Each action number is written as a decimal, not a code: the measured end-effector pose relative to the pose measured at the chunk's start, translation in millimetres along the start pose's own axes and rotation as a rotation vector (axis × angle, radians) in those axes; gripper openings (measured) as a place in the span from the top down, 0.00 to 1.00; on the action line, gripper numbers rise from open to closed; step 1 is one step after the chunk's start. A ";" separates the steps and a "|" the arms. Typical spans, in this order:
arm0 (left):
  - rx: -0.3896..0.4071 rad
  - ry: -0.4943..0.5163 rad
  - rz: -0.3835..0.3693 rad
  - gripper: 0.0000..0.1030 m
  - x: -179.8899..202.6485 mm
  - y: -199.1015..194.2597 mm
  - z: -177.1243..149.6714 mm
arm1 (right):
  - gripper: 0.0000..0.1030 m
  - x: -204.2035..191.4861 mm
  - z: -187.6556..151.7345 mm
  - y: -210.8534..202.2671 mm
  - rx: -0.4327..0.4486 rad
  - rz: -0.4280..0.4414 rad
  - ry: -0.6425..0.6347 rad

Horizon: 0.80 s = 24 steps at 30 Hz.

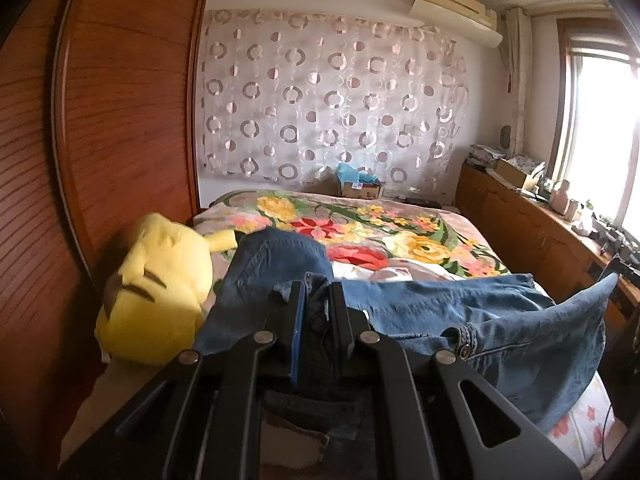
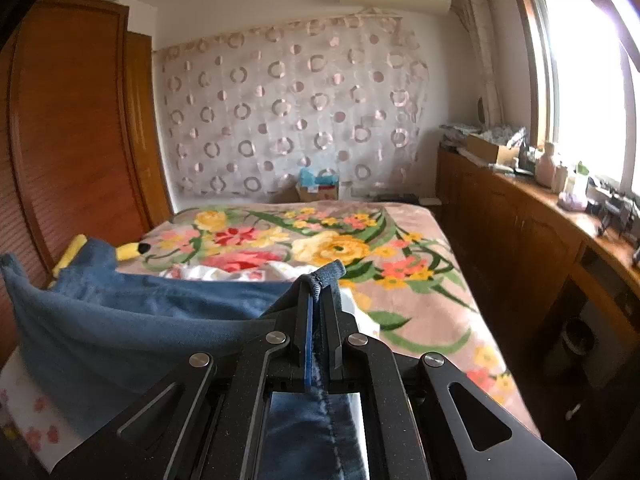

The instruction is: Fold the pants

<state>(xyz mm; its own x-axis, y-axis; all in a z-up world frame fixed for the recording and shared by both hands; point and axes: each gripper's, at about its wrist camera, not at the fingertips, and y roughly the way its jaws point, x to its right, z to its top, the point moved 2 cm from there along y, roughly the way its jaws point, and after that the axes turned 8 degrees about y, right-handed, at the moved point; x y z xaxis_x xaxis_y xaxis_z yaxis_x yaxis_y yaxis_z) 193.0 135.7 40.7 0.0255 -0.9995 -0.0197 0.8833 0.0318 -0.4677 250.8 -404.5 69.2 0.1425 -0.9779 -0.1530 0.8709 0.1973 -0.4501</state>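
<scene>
- The jeans (image 1: pixel 460 312) are blue denim, thick and a little stiff, lifted off the bed at two points and sagging in a soft hammock between them across the lower half of both views.
- The left gripper (image 1: pixel 318 308) is pressed together on a bunched, frayed edge of the denim at the lower centre of the left wrist view; a metal button shows on the cloth to the lower right.
- The right gripper (image 2: pixel 320 300) is pressed together on a stitched hem, which pokes up past the tips at the centre of the right wrist view, with a seam running down between the black fingers.
- Judged from this, the step in hand is carrying a held edge over to make a fold. The next move calls for keeping both pinches level and the cloth taut, then laying the edge down squarely on the rest of the denim.
- The bed (image 2: pixel 420 280) below wears a plush flowered blanket, pink ground with yellow and red blooms.
- A yellow soft toy (image 1: pixel 156 288), rounded and fuzzy, lies at the left, just beside the denim.
- A wooden wardrobe (image 1: pixel 120 120) fills the left; a sheer curtain (image 2: pixel 288 112) with ring patterns hangs at the back.
</scene>
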 end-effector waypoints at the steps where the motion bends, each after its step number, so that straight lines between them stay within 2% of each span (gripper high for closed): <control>1: 0.001 0.005 0.001 0.92 -0.5 9.9 7.1 | 1.00 1.3 2.8 5.0 0.001 -0.003 -0.002; 8: 0.013 0.029 0.016 0.92 -1.4 53.7 38.7 | 1.00 2.0 30.6 44.2 0.021 -0.019 -0.018; 9: 0.016 0.038 0.030 1.00 -1.8 62.0 43.7 | 1.00 1.6 34.6 55.0 0.017 -0.027 -0.025; 10: 0.020 0.050 0.054 1.00 -1.8 67.7 47.4 | 1.00 1.6 36.4 62.0 0.015 -0.039 -0.029; 12: 0.014 0.052 0.049 1.00 -5.3 79.7 52.9 | 1.00 3.0 38.9 81.7 -0.006 -0.042 -0.023; 19: -0.071 0.072 0.044 0.99 -3.8 109.3 32.5 | 1.00 -5.6 24.8 143.1 -0.099 -0.092 -0.074; 24: -0.130 0.094 0.017 0.86 2.3 115.5 18.6 | 1.00 3.3 6.7 174.9 -0.202 -0.136 -0.066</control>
<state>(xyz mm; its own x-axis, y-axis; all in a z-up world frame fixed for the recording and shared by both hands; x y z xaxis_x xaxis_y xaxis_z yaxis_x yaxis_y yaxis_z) 303.8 136.9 3.0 -0.0093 -0.9940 -0.1087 0.8150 0.0555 -0.5768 406.7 -373.7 -4.1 0.0666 -0.9975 -0.0247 0.7733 0.0672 -0.6305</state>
